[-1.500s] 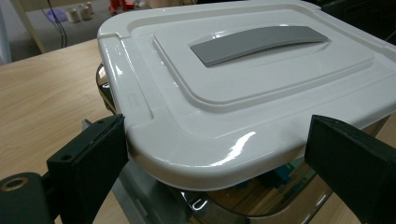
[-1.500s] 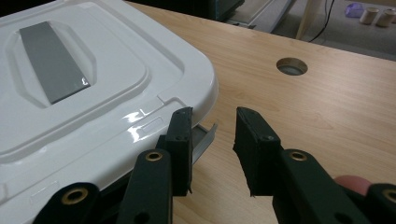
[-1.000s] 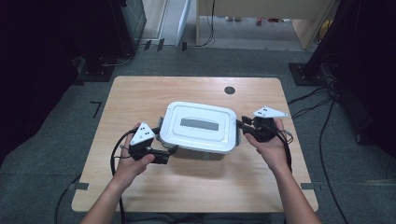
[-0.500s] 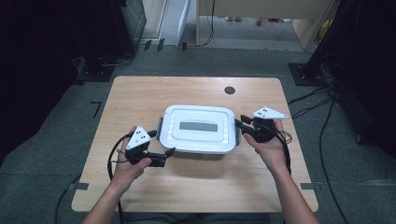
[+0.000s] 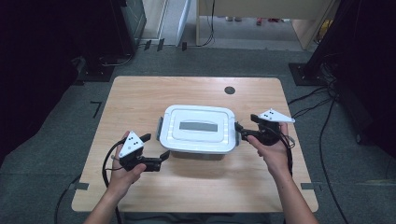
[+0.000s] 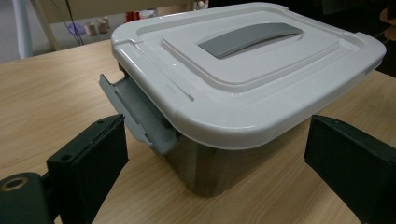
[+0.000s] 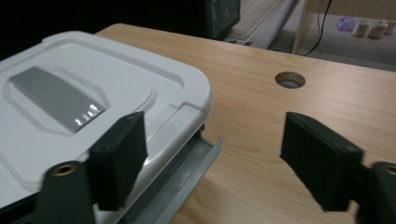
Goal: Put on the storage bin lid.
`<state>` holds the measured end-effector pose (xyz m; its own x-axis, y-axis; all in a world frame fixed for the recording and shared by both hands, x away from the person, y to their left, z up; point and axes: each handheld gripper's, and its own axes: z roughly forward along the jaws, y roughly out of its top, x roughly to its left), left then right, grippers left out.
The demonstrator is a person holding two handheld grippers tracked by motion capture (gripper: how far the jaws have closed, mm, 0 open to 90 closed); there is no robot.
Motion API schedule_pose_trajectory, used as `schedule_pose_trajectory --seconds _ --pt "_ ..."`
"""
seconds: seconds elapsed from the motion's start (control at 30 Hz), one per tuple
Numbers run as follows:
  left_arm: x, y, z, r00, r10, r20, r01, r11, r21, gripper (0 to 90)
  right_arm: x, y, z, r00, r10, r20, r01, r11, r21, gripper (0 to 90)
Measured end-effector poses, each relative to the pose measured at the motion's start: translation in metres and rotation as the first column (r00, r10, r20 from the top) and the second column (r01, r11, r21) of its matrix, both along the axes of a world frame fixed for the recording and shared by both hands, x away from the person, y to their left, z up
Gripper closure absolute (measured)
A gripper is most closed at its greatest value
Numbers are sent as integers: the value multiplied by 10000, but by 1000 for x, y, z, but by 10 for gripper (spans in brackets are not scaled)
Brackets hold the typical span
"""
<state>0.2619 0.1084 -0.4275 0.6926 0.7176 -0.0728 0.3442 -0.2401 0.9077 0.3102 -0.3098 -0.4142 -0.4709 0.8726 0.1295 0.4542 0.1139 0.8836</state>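
A white plastic storage box with a grey handle inset in its lid (image 5: 198, 129) sits mid-table on the light wooden table (image 5: 140, 95), both grey side latches (image 6: 140, 114) swung outward, so the lid looks freed for lifting. The right gripper (image 5: 243, 134), just off the box's right end, has just been opening, nothing between its jaws. The left gripper (image 5: 156, 151) hangs spread and empty near the box's front-left corner.
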Motion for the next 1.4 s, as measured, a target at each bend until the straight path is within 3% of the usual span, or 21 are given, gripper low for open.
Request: schedule_pose_trajectory --seconds 0.1,0.37,0.7,0.87,1.03,1.4 --pt "-7 7 -1 9998 208 34 -208 9998 34 58 -6 -4 1 9996 -275 -2 275 9995 -140 179" --pt "-17 23 -7 9973 733 13 -733 9973 -78 58 -17 -15 -4 9996 -267 -57 267 9996 -25 189" --pt "-27 45 -23 9893 1442 -207 -1442 9896 4 58 -32 -25 -6 9994 -359 -34 359 9993 -38 191" --pt "-29 58 -36 9790 2021 -265 -2017 9793 163 58 -41 -31 -8 9990 -449 -66 449 9990 -72 191" --pt "-30 67 -44 9729 2275 -401 -2267 9737 241 58 -48 -38 -13 9985 -543 -104 541 9984 -139 192" --pt "-34 90 -62 9554 2889 -606 -2834 9552 855 58 -66 -61 -30 9954 -914 -274 908 9956 -210 197"
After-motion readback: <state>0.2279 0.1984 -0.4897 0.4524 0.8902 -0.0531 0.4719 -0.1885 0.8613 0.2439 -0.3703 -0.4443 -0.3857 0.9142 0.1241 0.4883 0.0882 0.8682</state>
